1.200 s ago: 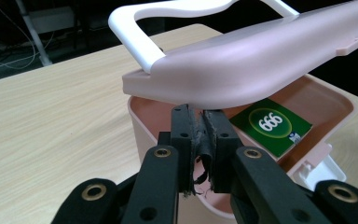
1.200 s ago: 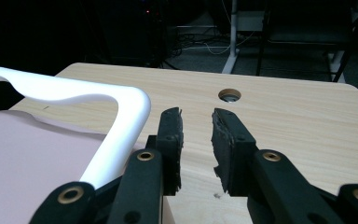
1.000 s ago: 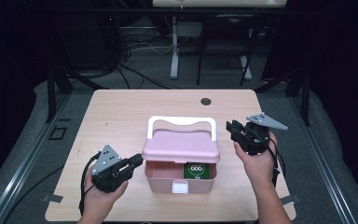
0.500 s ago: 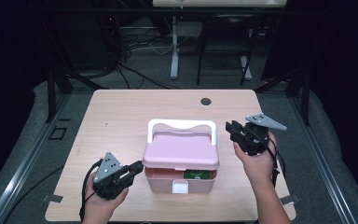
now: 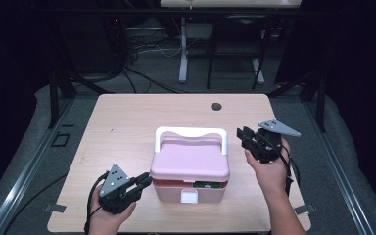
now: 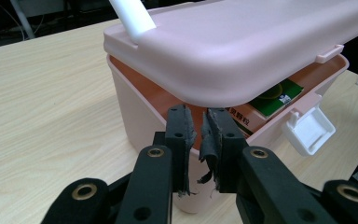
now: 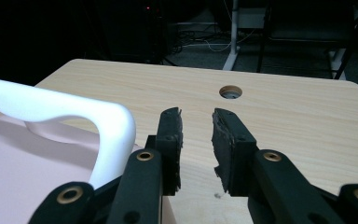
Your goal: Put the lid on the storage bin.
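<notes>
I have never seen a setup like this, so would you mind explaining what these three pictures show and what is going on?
A person holds a hand-held two-jaw tool in each hand; there is no robot arm. One picture looks down from above the pale wooden table. The other two come from cameras riding on each tool, looking along its black jaws. On the table stands a pink plastic box with a white handle, its lid slightly raised, with green packaging visible inside. The left gripper, jaws nearly closed, points at the box's front corner. The right gripper, jaws parted, hovers beside the handle. Neither holds anything.
</notes>
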Demonstrator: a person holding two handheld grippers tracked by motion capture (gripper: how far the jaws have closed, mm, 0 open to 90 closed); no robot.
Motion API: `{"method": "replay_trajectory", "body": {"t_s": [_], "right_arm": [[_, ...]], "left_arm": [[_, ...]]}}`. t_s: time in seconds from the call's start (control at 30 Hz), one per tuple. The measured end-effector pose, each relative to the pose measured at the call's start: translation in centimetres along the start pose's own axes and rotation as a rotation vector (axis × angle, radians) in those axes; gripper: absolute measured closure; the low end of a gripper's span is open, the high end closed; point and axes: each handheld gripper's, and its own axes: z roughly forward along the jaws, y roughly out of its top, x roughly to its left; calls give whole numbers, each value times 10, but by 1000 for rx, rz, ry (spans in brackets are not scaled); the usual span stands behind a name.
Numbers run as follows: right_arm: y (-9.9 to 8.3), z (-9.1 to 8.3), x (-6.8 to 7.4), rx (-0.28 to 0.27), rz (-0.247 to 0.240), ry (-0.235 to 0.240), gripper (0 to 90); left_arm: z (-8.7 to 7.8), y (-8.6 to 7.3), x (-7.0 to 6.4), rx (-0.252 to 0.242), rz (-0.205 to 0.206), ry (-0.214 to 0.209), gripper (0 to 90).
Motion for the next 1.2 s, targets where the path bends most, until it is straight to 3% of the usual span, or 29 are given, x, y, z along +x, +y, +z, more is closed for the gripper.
{"method": "replay_trajectory", "body": {"t_s": [0.97,1.2], "right_arm": [[-2,3,0,-4,0,-1,718],[-2,2,0,8,-1,5,710]], "left_arm": [[6,-21,-2,73,-16,-21,797],[5,-21,0,59,-21,-24,796]]}}
